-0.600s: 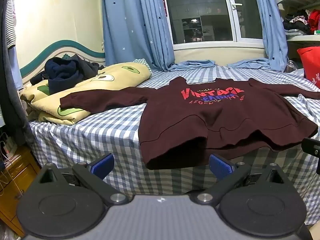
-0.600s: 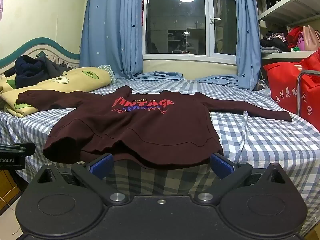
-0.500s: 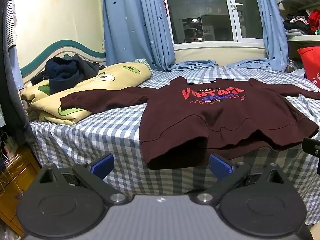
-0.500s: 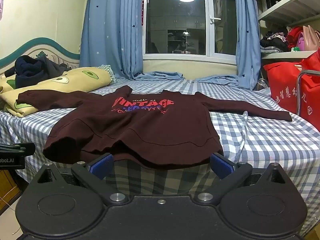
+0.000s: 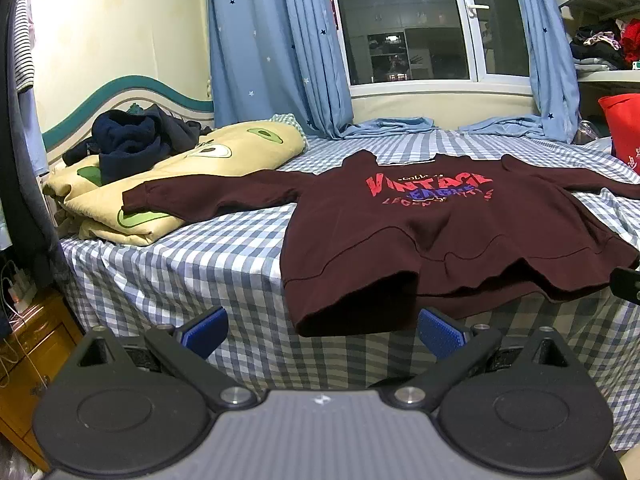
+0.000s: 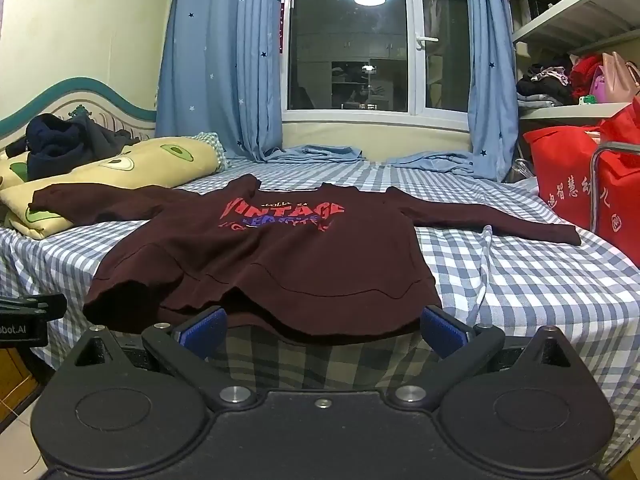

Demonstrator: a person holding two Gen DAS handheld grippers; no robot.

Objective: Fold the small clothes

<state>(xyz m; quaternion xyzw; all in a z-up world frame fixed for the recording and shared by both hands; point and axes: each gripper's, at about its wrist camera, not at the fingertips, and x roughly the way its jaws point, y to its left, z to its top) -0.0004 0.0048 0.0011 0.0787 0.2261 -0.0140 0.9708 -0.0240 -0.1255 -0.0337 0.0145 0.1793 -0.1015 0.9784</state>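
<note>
A maroon sweatshirt (front print reading "VINTAGE") lies face up on the blue-checked bed, sleeves spread to either side; its hem overhangs the near edge of the mattress. We hold the left gripper and the right gripper just short of that hem, each with its blue-padded fingers spread wide and grasping nothing. The garment's left-hand sleeve rests on a yellow avocado-print quilt, beside a dark heap of clothes.
</note>
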